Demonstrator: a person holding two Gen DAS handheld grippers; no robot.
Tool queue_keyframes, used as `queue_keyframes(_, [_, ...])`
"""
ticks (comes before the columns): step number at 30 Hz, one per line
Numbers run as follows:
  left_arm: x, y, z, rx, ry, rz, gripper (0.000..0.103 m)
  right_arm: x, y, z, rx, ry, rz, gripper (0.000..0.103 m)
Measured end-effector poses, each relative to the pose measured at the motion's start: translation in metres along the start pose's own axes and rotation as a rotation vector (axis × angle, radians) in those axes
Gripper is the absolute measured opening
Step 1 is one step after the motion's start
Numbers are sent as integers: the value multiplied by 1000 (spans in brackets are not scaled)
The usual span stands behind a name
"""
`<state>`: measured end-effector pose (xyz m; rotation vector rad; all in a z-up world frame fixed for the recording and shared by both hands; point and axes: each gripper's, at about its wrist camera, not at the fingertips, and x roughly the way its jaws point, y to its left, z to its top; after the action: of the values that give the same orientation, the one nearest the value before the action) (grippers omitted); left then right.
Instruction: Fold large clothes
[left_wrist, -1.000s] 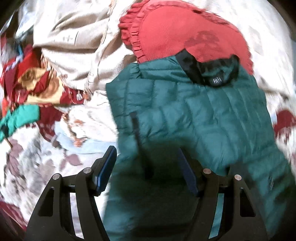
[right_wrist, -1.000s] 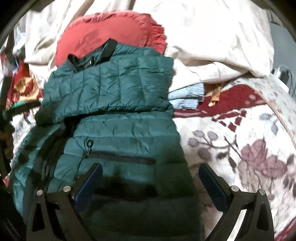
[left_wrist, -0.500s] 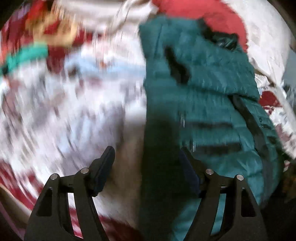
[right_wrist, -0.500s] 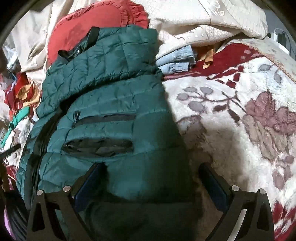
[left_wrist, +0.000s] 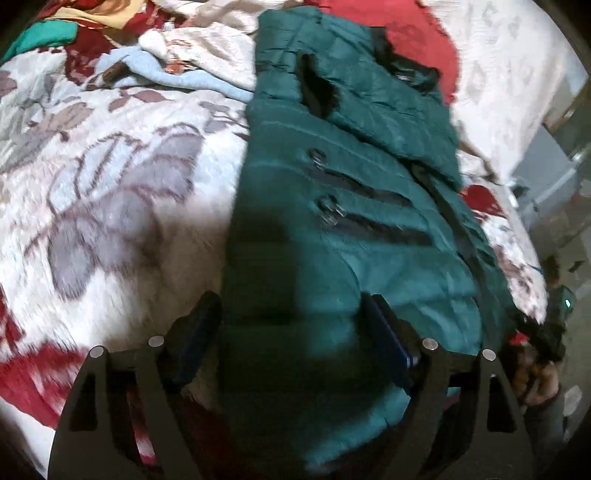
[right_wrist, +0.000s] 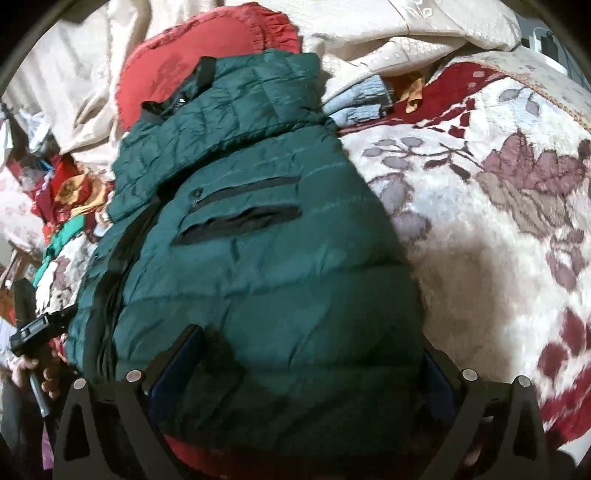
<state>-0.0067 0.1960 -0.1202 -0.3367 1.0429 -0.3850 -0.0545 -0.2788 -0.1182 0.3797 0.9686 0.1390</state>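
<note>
Both tools have dropped to the hem end of the green jacket (right_wrist: 266, 258) on the bed w/ floral blanket (right_wrist: 480, 221); left tool (left_wrist: 291, 328) & right tool (right_wrist: 306, 358) open, straddling hem; looks ready to grab & fold up.

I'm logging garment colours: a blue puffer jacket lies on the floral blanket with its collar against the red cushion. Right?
Not quite: the puffer jacket is dark green, as the right wrist view shows. It does lie on the floral blanket with its collar against the red cushion.
</note>
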Motion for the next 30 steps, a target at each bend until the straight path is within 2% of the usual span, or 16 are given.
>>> queue_keyframes(4, [-12,4,-5,-23,-28,-136,81,-10,2,1,8,-38,207,103])
queue_keyframes(7, [-21,7,-1,-35,-60,-169,81,-14,-1,2,36,-90,286,103])
queue_keyframes(8, [-19,8,1,-49,-57,-158,81,-14,-4,3,54,-100,295,103])
queue_keyframes(9, [-12,8,3,-67,-36,-132,81,-10,-8,4,82,-90,267,103])
queue_keyframes(11, [-1,7,4,-80,21,-115,81,3,-16,2,138,-26,198,103])
queue_keyframes(13, [-3,-4,0,-30,30,-128,81,1,-13,2,132,-46,222,103])
queue_keyframes(14, [-4,-8,-5,-21,39,-147,81,-2,-8,2,108,-48,266,103])
queue_keyframes(15, [-5,-12,-10,-3,40,-146,81,-4,-5,0,94,-49,284,103])
queue_keyframes(19, [-7,-22,-9,72,-9,-54,80,-5,-2,1,76,-74,270,103])
queue_keyframes(20, [-7,-21,-6,67,-31,-38,73,0,-4,2,96,-67,264,101])
queue_keyframes(21, [-7,-19,-2,57,-52,-29,67,4,-6,5,110,-65,273,99])
queue_keyframes(23, [-8,-14,4,33,-84,-20,45,12,-9,14,112,-74,299,91])
queue_keyframes(24, [-8,-14,5,30,-95,-17,42,14,-12,19,104,-77,298,87])
queue_keyframes(28, [-2,-16,1,52,-76,20,41,21,-21,23,103,-54,248,55])
queue_keyframes(30, [2,-6,-3,11,-45,6,50,19,-24,20,115,-59,247,50])
